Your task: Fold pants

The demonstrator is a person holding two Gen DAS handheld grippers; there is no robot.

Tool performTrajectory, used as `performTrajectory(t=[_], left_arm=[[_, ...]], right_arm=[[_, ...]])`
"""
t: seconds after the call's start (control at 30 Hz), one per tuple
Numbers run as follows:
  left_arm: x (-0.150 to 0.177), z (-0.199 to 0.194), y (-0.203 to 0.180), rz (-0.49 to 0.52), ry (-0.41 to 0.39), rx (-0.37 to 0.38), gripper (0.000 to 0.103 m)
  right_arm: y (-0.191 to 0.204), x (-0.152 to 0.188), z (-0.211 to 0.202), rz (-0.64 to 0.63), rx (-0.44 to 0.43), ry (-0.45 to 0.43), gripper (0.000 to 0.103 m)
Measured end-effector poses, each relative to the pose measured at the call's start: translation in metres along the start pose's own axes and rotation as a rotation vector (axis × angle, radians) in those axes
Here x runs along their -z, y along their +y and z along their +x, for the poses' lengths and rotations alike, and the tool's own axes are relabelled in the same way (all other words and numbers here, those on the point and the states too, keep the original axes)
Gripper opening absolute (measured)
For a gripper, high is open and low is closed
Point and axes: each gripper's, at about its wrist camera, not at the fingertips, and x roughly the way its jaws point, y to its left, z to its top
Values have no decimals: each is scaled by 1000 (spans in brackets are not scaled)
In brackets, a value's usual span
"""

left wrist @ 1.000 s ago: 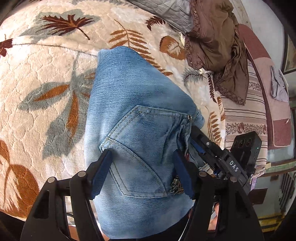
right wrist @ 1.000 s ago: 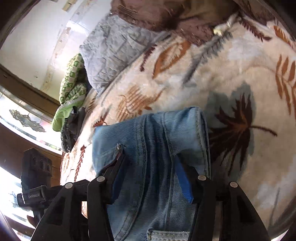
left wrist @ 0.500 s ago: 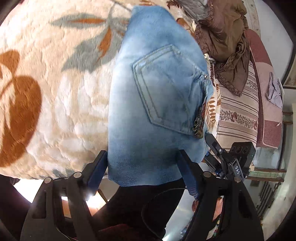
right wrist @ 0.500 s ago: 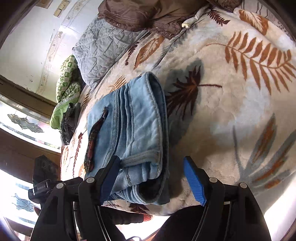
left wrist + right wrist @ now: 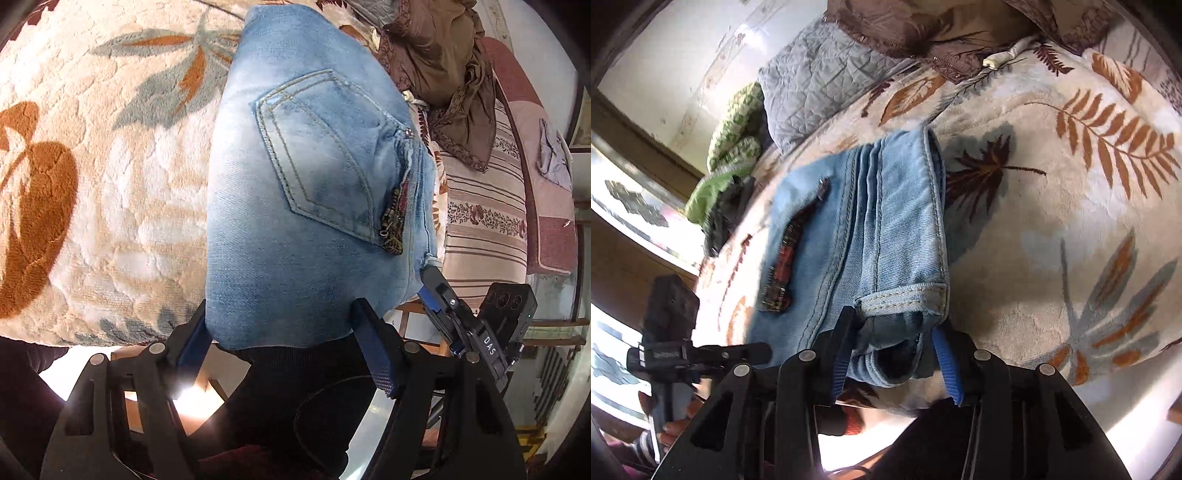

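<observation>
Left wrist: folded jeans [image 5: 306,206] lie on the bed's leaf-patterned blanket [image 5: 110,177], left tool [image 5: 284,343] wide, gripping nothing. Right wrist: right tool [image 5: 892,354] wide around the bundle's near end. Folding looks finished; next, withdraw.

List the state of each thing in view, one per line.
Jeans: folded into a compact stack, back pocket up, at the blanket's edge.
Left gripper: open, straddling the jeans' near end.
Right gripper: open, around the jeans' corner.
Leaf-print blanket: spread flat.
Brown garment: crumpled, unfolded.
</observation>
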Motion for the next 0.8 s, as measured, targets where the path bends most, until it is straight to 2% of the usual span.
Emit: performTrajectory(t=[0.03,0.07,0.1,0.17,0.23,0.3,0.33,0.37,0.43,0.53,0.57,0.63,0.73,0.8], left_arm=[[0,-2,1,-3,-3,12,74],[0,-2,1,-7,-6,20,74],[0,-1,3,-16,-8,20,74],[-1,5,6,-37,-4,19,74],[-2,9,9,-55,13,34,74],[-2,6,13,-56,14,33,74],[-3,5,13,-55,12,29,74],[-3,3,12,-50,5,24,74],[-6,-1,6,-44,-6,24,74],[-10,-4,-2,-44,-27,23,74],[-11,-1,-3,-40,-25,11,74],[-11,10,2,-30,-12,-33,74],[-10,24,10,-61,36,-6,74],[-9,16,8,-38,49,-4,74]], right_arm=[[-4,0,-9,52,-48,-12,51],[-9,1,-15,98,-84,-11,64],[-12,4,-17,136,-101,1,67],[-16,12,-12,193,-109,43,67],[-20,22,2,265,-172,85,67],[-27,26,20,353,-247,107,64],[-30,27,27,398,-284,107,54],[-32,27,31,428,-310,94,39],[-32,20,34,445,-334,59,24],[-10,7,18,348,-357,-10,20],[0,3,10,286,-349,-27,20],[10,2,10,192,-254,-18,20],[2,13,34,124,-68,99,23],[4,19,30,103,-52,98,28]])
